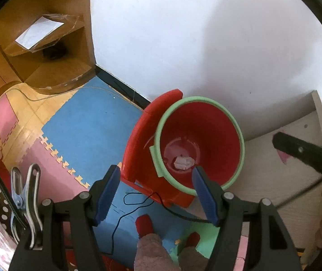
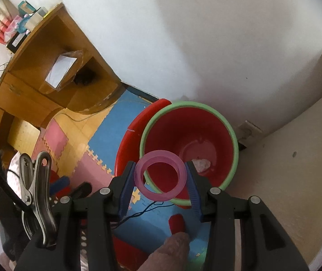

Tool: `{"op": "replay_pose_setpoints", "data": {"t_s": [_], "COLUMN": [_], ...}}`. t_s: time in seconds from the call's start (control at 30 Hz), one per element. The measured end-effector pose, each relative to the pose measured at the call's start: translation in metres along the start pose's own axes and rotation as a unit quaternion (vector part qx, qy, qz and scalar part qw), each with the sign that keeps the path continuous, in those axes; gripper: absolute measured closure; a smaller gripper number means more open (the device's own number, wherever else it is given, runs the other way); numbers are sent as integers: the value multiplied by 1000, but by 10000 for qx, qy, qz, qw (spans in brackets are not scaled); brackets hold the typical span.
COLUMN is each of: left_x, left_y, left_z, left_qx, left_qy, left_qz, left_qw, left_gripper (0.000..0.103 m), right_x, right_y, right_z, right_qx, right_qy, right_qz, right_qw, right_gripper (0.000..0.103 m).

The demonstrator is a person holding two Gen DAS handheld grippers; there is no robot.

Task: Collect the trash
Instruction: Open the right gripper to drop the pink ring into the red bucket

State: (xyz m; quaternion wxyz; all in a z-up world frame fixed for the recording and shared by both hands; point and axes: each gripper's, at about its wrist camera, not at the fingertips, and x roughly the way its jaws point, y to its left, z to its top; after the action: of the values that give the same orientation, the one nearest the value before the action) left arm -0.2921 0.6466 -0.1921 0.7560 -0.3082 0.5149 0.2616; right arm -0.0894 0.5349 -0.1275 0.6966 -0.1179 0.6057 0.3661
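A red bin with a green rim (image 1: 207, 122) (image 2: 224, 122) stands on the floor against the white wall. A crumpled white wad (image 1: 183, 163) (image 2: 202, 164) lies on its bottom. My left gripper (image 1: 155, 178) hangs above the bin's near edge, open, with nothing between its blue pads. My right gripper (image 2: 160, 176) is shut on a translucent pink ring (image 2: 160, 176), held flat over the bin's near rim. The right gripper's black arm (image 1: 305, 155) shows at the right edge of the left wrist view.
A red lid or dustpan (image 1: 138, 140) leans behind the bin. Foam puzzle mats (image 1: 88, 122) cover the floor. A wooden desk (image 2: 37, 85) stands at the left, a pale cabinet (image 2: 296, 169) at the right. A thin black cord (image 1: 138, 201) and the person's red-socked feet (image 1: 144, 225) lie below.
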Motion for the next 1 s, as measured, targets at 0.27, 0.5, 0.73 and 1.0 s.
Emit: {"op": "replay_pose_setpoints", "data": {"t_s": [0.27,0.5,0.73,1.0], "left_x": [-5,-6,-7,-17], "left_y": [5,4,-2,-19], "left_z": [-5,-6,1,10], "left_qx": [-40,-9,123,477], "left_qy": [56,39,49,-7], "left_qz": [-9,-31,-107,-179], "left_qw": [10000,10000,9999,9987], "left_gripper": [33,33,33,33], "right_x": [-4,-8,-19,-38], "right_y": [-6,-6,-10,-10], "right_z": [1,2,-3,-14], "right_qx": [134,161,243,266], "right_qy": [-135,-231,-333,-507], "right_qz": [-11,-87,-93,-98], "right_qw": [9998,9996,9991,9983], "right_gripper": [52,48,48,48]}}
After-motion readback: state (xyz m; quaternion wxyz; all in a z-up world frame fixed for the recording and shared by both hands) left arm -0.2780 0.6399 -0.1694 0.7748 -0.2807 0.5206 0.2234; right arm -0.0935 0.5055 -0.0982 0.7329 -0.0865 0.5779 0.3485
